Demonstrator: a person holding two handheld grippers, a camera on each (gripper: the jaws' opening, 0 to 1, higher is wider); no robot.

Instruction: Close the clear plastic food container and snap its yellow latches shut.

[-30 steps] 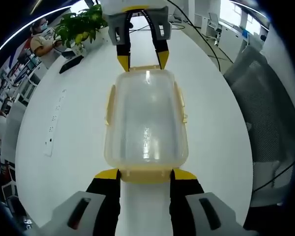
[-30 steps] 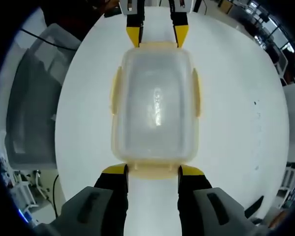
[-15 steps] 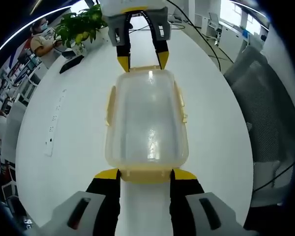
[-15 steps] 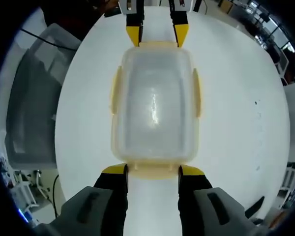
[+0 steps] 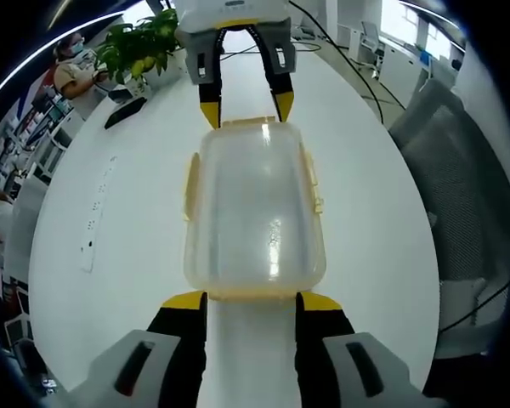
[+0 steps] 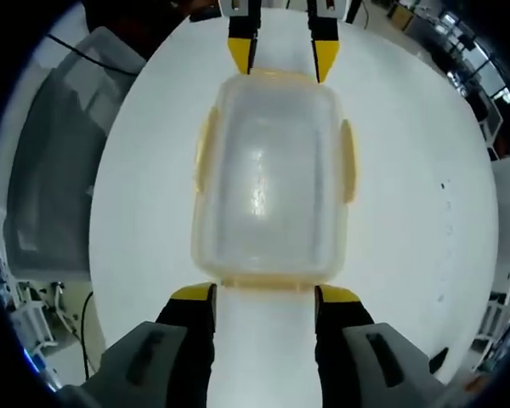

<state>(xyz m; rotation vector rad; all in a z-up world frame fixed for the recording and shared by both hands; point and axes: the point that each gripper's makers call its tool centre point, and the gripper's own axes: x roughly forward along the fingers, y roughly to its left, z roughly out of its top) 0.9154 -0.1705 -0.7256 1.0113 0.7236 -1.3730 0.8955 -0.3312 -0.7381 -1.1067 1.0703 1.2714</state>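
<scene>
The clear plastic container (image 5: 253, 208) lies lengthwise on the white table (image 5: 127, 255) with its lid on top. Yellow latches (image 5: 189, 183) run along its long sides and its ends. My left gripper (image 5: 252, 302) is open, its yellow-tipped jaws standing either side of the near end latch. My right gripper (image 5: 246, 110) faces it at the far end, also open. In the right gripper view the container (image 6: 268, 178) shows the same way round, with the right gripper (image 6: 266, 295) at its near end and the left gripper (image 6: 282, 55) at the far end. A side latch (image 6: 347, 157) lies against the wall.
A potted plant (image 5: 140, 47), a dark flat object (image 5: 123, 110) and a seated person (image 5: 68, 72) are at the table's far left. A white power strip (image 5: 93, 225) lies left of the container. A grey mesh chair (image 5: 459, 195) stands beside the table edge, also the chair (image 6: 51, 170).
Both views have shifted slightly, and each opposite gripper sits a little further from the container's end. The near end latch tabs between the jaws look thinner than before.
</scene>
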